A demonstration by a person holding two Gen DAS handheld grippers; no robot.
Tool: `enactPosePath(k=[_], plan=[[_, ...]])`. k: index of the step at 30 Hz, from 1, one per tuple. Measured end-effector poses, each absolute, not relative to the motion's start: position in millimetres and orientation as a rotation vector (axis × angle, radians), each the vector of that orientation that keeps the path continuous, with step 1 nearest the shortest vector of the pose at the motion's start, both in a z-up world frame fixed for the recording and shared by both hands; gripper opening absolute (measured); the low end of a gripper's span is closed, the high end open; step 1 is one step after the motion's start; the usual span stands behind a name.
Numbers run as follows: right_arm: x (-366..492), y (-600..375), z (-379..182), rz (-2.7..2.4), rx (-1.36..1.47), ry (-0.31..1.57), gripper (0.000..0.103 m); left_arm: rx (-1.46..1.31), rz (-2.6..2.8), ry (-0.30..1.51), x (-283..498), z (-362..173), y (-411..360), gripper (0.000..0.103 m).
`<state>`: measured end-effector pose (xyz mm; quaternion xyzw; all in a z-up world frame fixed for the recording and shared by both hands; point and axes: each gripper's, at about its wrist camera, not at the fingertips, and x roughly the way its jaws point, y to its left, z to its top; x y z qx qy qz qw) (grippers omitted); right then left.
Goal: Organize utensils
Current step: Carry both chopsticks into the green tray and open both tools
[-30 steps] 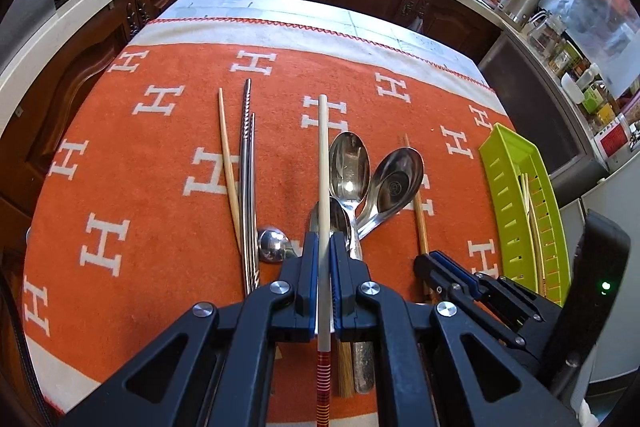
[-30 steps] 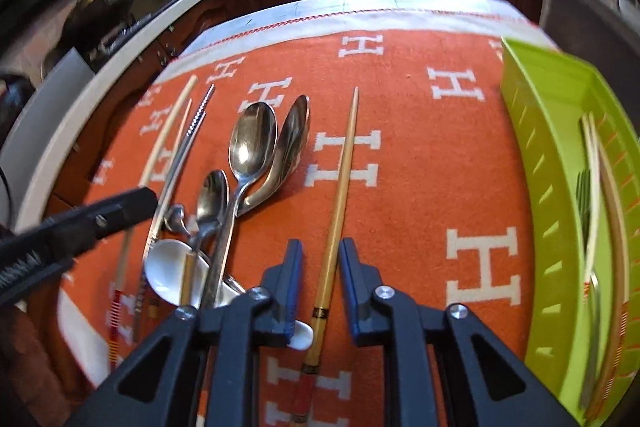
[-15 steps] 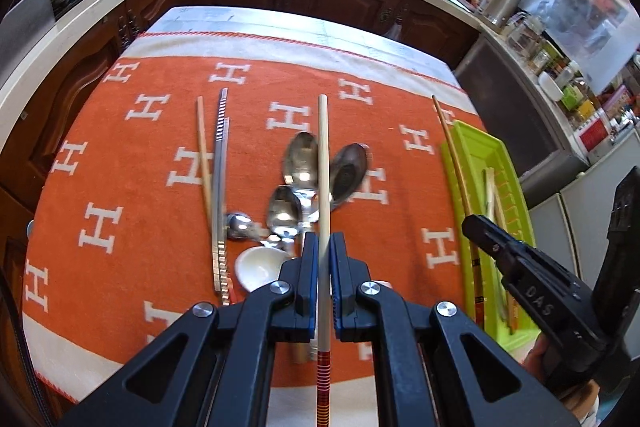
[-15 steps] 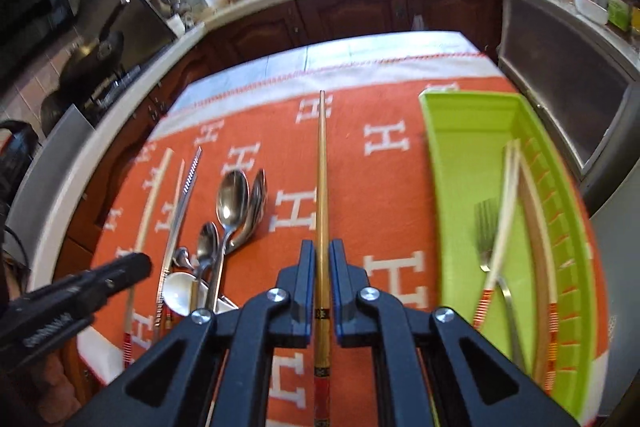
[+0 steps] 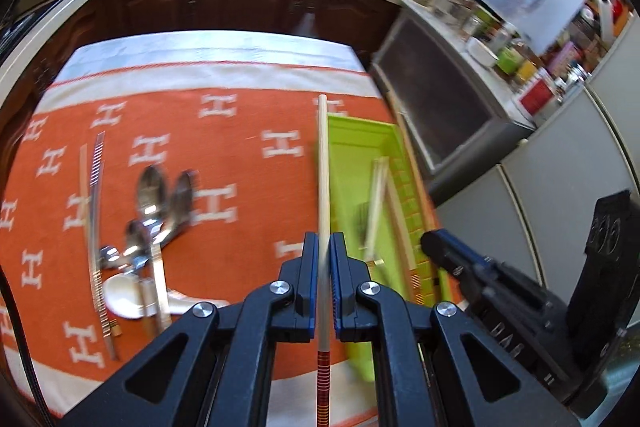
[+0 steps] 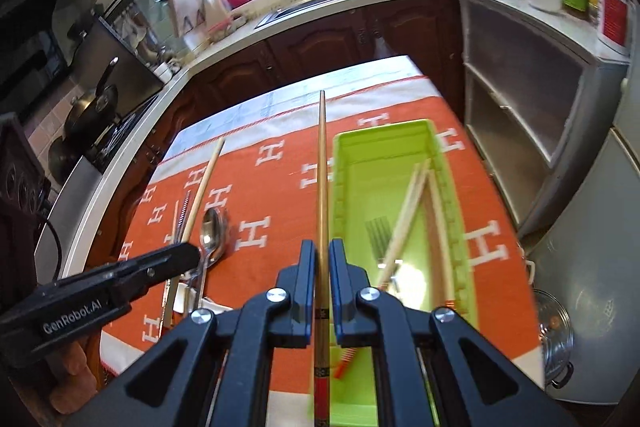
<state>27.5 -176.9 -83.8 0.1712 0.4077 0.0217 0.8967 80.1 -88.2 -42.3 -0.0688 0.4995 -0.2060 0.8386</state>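
Right wrist view: the right gripper (image 6: 319,269) is pinching one slim brown wooden chopstick (image 6: 322,163) above the orange cloth (image 6: 276,227) beside the slotted green plastic tray (image 6: 340,187), the left gripper (image 5: 323,267) clamping one pale chopstick (image 5: 323,163).

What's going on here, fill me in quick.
A person is sorting utensils with two handheld grippers. The left gripper is shut on a pale chopstick, the right gripper on a darker chopstick, both held above the orange cloth beside the green tray. Spoons remain on the cloth.
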Motion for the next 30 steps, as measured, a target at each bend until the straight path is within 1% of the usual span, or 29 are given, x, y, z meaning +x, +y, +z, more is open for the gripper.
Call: enactPosePath(k=[6,15,22,23,25,26,27,30], plan=[[21,-208,-92,-0.011,0.371,0.862,0.007,-0.179,-0.514,1.093,89,-49,-134,0.003],[16,-230,-103,-0.048,0.393,0.872,0.007,-0.289,-0.516,1.231,115,-96,-155,0.003],[27,-232,-110,-0.029,0.394,0.895,0.007,-0.290,-0.484,1.219,128,-104,-166,0.004],[30,-232,-110,-0.023,0.392,0.899,0.007,-0.271,-0.477,1.207,128,-102,-168,0.005],[34,-230,-112,-0.014,0.375,0.917,0.008,-0.223,-0.465,1.193,128,-99,-170,0.014],[36,-229,-113,-0.013,0.367,0.930,0.008,-0.209,-0.459,1.188,128,-97,-170,0.021],[37,-228,-114,-0.012,0.366,0.934,0.008,-0.199,-0.455,1.184,127,-95,-169,0.026],[37,-229,-118,-0.013,0.372,0.945,0.010,-0.155,-0.443,1.165,121,-87,-164,0.033]])
